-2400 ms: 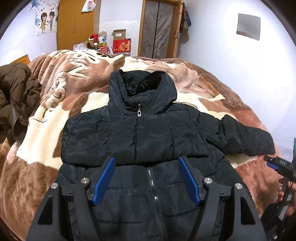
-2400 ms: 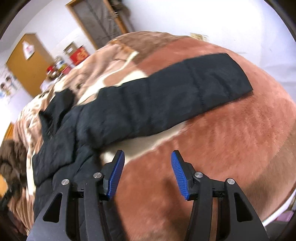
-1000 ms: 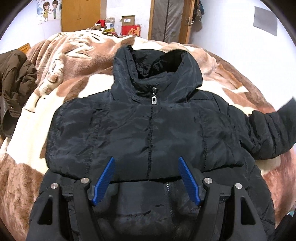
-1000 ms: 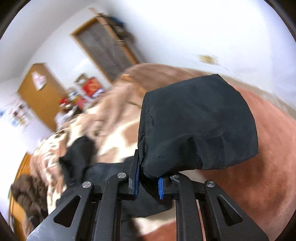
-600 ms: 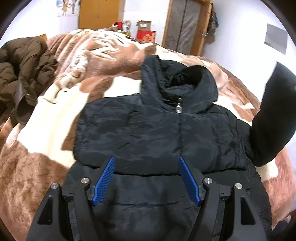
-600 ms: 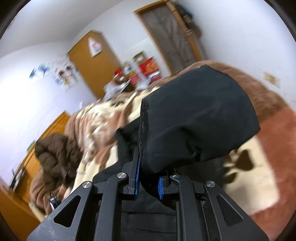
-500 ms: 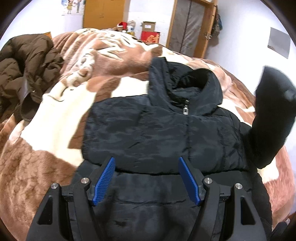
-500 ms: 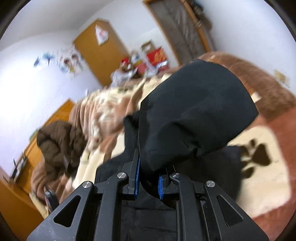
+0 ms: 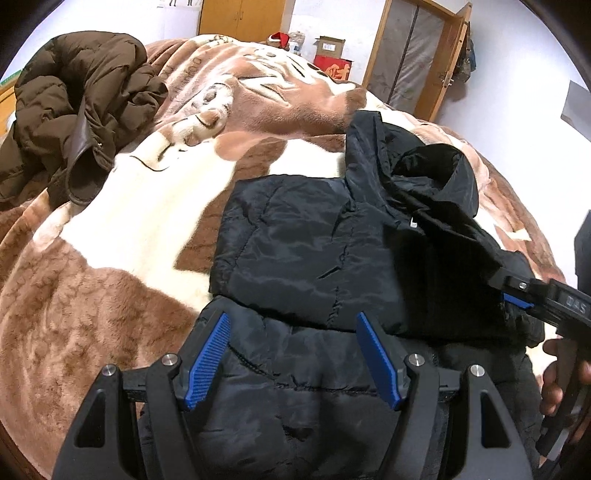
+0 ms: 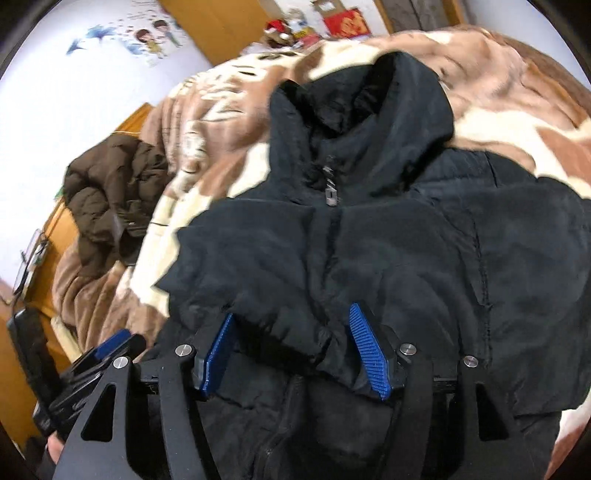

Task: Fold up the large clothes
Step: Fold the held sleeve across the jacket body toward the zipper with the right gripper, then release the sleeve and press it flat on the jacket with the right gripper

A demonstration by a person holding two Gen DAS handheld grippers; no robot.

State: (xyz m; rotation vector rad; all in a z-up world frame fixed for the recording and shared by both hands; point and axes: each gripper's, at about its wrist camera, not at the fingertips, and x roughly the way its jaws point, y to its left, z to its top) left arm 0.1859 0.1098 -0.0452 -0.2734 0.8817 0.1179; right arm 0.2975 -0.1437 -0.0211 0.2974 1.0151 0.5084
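Observation:
A black puffer jacket (image 9: 325, 258) lies front up on the bed, its hood toward the door. Both sleeves are folded across its chest. In the right wrist view the jacket (image 10: 388, 236) fills the middle, and the right sleeve's cuff (image 10: 295, 339) lies between the fingers of my right gripper (image 10: 291, 350), which is open. My left gripper (image 9: 291, 354) is open and empty, just above the jacket's lower front. The right gripper also shows at the right edge of the left wrist view (image 9: 532, 295).
A crumpled brown jacket (image 9: 77, 110) lies at the bed's far left. The brown and cream blanket (image 9: 129, 229) covers the bed. A wooden wardrobe (image 9: 240, 16), boxes and a door (image 9: 413, 55) stand at the far wall.
My right gripper carried the right sleeve from the bed's right side over onto the jacket's chest, then opened and let it go. My left gripper shifted left and stayed open.

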